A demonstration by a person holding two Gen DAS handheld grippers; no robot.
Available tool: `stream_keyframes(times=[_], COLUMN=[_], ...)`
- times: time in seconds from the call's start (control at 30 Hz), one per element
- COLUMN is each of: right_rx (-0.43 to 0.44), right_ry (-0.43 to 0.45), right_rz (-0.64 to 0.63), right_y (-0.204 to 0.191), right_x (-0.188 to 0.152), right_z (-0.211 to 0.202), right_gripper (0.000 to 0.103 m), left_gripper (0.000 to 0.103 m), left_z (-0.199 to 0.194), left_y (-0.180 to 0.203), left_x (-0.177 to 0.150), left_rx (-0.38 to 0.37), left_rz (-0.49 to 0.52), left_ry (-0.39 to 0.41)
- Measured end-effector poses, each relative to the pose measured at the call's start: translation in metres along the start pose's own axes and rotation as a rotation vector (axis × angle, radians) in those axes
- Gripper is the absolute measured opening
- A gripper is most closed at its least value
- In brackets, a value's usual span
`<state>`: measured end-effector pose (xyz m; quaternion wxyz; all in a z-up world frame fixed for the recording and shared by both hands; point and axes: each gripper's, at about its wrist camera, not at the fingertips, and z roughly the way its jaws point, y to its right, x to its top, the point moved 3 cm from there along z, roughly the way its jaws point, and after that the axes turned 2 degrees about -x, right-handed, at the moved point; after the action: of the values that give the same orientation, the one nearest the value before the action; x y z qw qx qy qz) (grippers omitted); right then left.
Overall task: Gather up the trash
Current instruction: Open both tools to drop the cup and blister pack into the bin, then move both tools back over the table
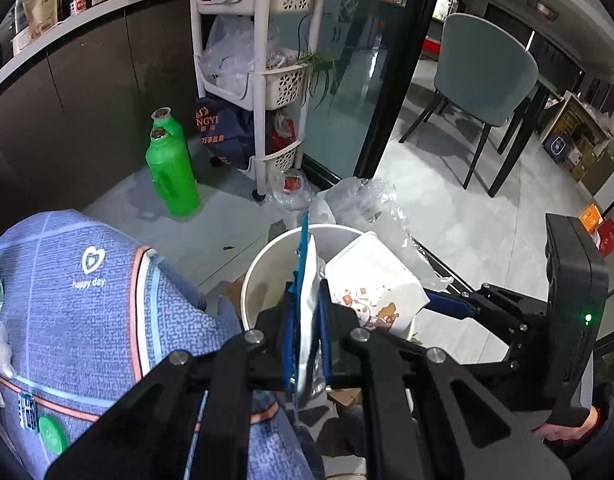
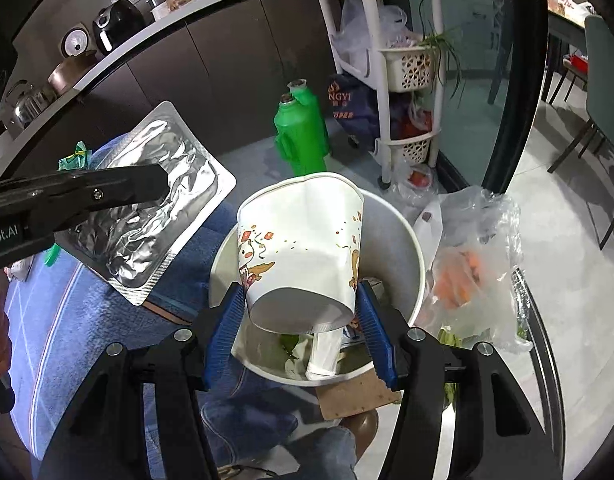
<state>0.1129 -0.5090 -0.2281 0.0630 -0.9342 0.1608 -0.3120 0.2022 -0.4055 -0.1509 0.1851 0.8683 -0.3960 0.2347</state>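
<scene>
My left gripper is shut on a flat silver foil pouch, held edge-on above a white round bin; the pouch shows broadside in the right wrist view, left of the bin. My right gripper is shut on a crushed white paper cup with cartoon print, held over the bin's mouth. The cup and right gripper also show in the left wrist view. Green scraps and a rolled white paper lie inside the bin.
A blue cushion with small bits on it lies left of the bin. Clear plastic bags lie on the floor to the right. Green jugs, a white basket rack, dark cabinets and a chair stand behind.
</scene>
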Motion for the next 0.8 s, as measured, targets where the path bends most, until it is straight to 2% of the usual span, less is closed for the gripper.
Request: stream_keyframes(times=[0.07, 0.1, 0.13, 0.17, 0.2, 0.27, 0.33, 0.4, 0.6, 0.8], right_rx=[0.006, 0.01, 0.009, 0.008, 0.009, 0.022, 0.018, 0.02, 0.021, 0.029], right_ry=[0.001, 0.0, 0.002, 0.006, 0.012, 0.015, 0.021, 0.03, 0.029, 0.039], right_rz=[-0.006, -0.014, -0.019, -0.025, -0.031, -0.039, -0.04, -0.042, -0.037, -0.023], right_y=[-0.001, -0.002, -0.002, -0.003, -0.003, -0.003, -0.002, -0.002, -0.002, -0.002], right_x=[0.0, 0.0, 0.0, 0.0, 0.0, -0.002, -0.002, -0.003, -0.003, -0.002], right_z=[0.004, 0.006, 0.007, 0.007, 0.008, 0.008, 0.008, 0.008, 0.005, -0.003], right_gripper=[0.057, 0.06, 0.068, 0.075, 0.078, 0.084, 0.091, 0.094, 0.095, 0.095], left_gripper=[0.015, 0.021, 0.036, 0.044, 0.056, 0.065, 0.08, 0.087, 0.099, 0.099], left_z=[0.005, 0.007, 0.008, 0.009, 0.008, 0.006, 0.004, 0.002, -0.004, -0.012], left_y=[-0.001, -0.002, -0.002, -0.001, -0.001, 0.0, 0.001, 0.001, 0.004, 0.0], left_x=[0.002, 0.003, 0.003, 0.005, 0.006, 0.007, 0.008, 0.009, 0.011, 0.011], left_rx=[0.011, 0.019, 0.028, 0.037, 0.042, 0.05, 0.06, 0.079, 0.11, 0.113], left_rz=[0.002, 0.005, 0.007, 0.01, 0.013, 0.016, 0.019, 0.029, 0.035, 0.015], left_ry=[-0.004, -0.001, 0.002, 0.009, 0.018, 0.038, 0.048, 0.064, 0.083, 0.097])
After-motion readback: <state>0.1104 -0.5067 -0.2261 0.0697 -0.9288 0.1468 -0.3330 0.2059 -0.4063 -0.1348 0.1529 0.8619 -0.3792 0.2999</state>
